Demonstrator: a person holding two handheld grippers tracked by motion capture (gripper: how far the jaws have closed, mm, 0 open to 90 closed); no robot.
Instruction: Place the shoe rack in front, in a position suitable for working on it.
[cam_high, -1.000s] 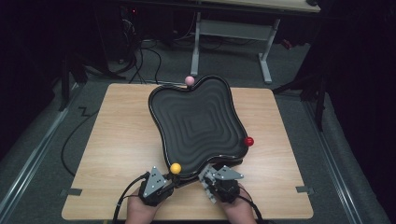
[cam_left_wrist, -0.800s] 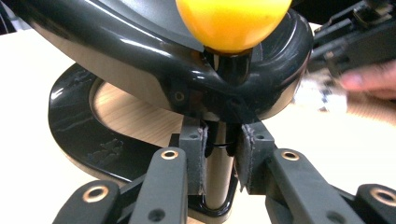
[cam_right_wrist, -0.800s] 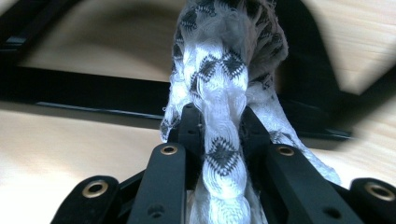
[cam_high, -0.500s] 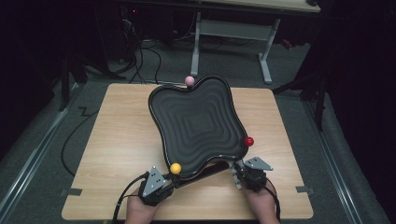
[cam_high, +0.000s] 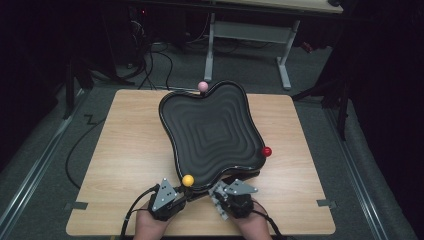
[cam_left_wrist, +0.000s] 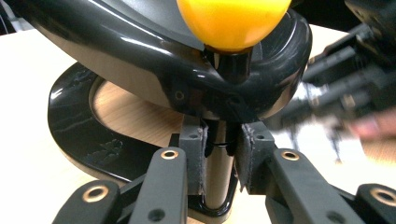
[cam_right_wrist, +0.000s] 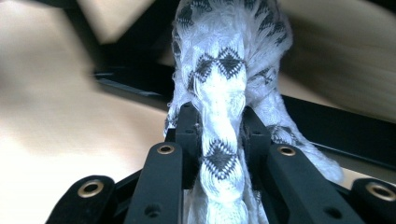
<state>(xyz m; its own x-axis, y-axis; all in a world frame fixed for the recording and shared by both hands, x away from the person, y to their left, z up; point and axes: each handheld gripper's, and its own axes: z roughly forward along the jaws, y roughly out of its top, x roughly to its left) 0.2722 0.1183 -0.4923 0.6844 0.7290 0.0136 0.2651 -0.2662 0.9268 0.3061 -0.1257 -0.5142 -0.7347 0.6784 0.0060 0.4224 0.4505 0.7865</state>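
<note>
While the glossy black wavy-rimmed tray (cam_high: 210, 135) stood on its stand at the wooden table's (cam_high: 120, 150) near edge, the left tongs (cam_left_wrist: 219, 154) clamped the stand's grey post (cam_left_wrist: 218, 172) beneath a yellow ball (cam_left_wrist: 231, 21); the right tongs (cam_right_wrist: 219, 135) pinched a white black-patterned cloth (cam_right_wrist: 224, 88).

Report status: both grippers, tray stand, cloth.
Left gripper shut on stand post under yellow ball. Right gripper shut on white patterned cloth. Nothing blocking the tray.
</note>
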